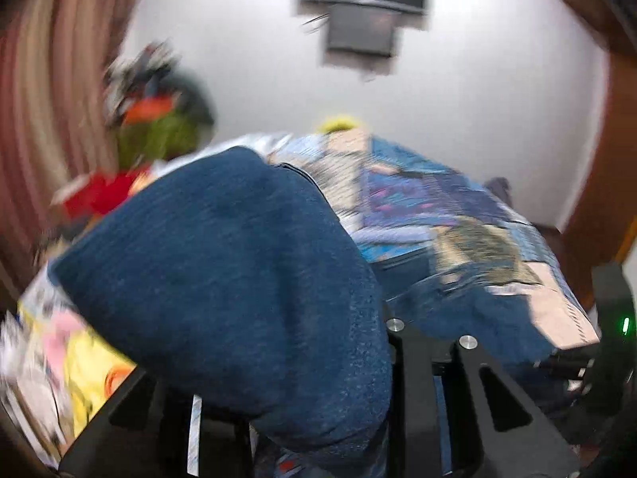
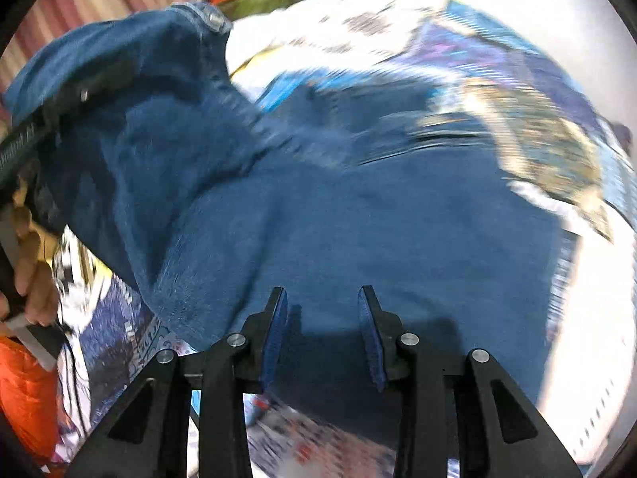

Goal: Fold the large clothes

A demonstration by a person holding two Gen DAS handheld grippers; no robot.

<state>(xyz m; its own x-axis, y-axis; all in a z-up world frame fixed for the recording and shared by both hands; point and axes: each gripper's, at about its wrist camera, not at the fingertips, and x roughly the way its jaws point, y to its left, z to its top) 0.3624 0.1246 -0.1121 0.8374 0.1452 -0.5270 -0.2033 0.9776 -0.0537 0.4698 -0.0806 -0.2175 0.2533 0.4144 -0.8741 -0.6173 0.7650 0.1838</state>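
We see a bed covered by a patchwork bedspread [image 2: 517,91] in blues, purples and white. Across it lies a large pair of blue denim jeans [image 2: 358,215], partly lifted at one end. In the left wrist view, a thick fold of the jeans [image 1: 239,279] drapes over our left gripper [image 1: 318,418] and hides its fingertips, so we cannot tell whether its jaws are parted or pinching cloth. Our right gripper [image 2: 322,330] hovers just above the flat denim, its blue-padded jaws spread apart with nothing between them. At that view's left edge, a bare hand [image 2: 36,263] grips the other tool's handle.
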